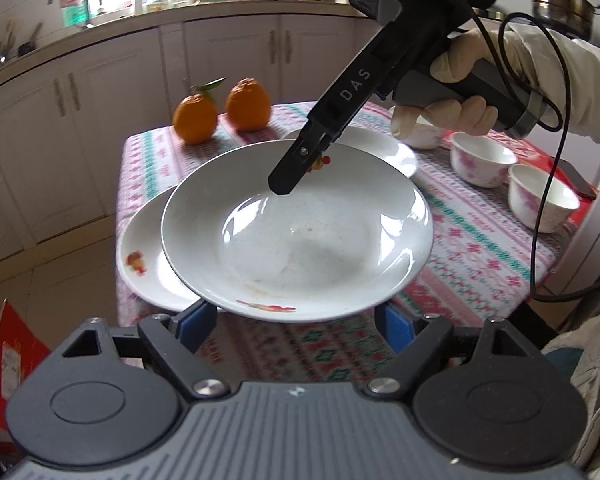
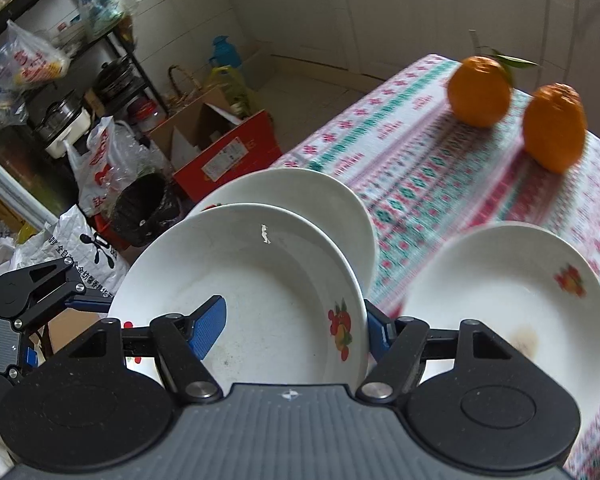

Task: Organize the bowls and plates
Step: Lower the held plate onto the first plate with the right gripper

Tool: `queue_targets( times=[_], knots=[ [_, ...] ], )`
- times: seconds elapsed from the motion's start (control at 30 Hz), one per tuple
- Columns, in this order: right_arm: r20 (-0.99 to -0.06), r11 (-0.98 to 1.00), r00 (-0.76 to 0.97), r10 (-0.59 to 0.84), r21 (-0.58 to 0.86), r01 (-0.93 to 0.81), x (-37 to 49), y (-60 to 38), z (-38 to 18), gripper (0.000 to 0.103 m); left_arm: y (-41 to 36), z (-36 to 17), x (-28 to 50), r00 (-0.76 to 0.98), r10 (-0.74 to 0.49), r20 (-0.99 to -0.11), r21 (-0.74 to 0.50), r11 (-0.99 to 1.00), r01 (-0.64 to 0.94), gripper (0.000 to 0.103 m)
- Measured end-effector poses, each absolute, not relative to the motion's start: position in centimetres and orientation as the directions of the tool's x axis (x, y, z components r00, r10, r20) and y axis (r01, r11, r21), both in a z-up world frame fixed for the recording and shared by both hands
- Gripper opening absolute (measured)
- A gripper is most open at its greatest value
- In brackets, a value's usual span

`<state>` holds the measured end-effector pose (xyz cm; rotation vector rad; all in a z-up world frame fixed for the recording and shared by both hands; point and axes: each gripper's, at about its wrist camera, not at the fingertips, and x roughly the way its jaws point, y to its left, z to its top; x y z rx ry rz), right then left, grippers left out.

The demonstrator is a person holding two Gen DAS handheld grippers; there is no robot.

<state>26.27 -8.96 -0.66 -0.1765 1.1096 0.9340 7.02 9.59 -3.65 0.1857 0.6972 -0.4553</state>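
Left tool (image 1: pixel 296 322): near rim of lifted plate (image 1: pixel 300 232) is gripped, above a second plate (image 1: pixel 148 272).
Right tool (image 2: pixel 296 326): far rim is clamped.
Risk: uneven movement of the tools may tilt or drop it onto the counter (image 1: pixel 480 248).
Cause: thin edge holds only.

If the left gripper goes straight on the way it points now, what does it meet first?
Probably the raised plate: its near rim already sits between the left gripper's fingers. Depth is unclear, but nothing else lies ahead first.
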Motion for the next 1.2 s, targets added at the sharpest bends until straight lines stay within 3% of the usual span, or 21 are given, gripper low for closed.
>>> queue_targets(
  times=[1.2],
  knots=[
    [-0.835,0.617,0.076,0.545,0.338,-0.711,29.7,-5.7,-3.4,0.076,12.5,-5.0,11.2,0.653,-0.304,-0.694,-0.005,0.909,0.417,0.086]
  ],
)
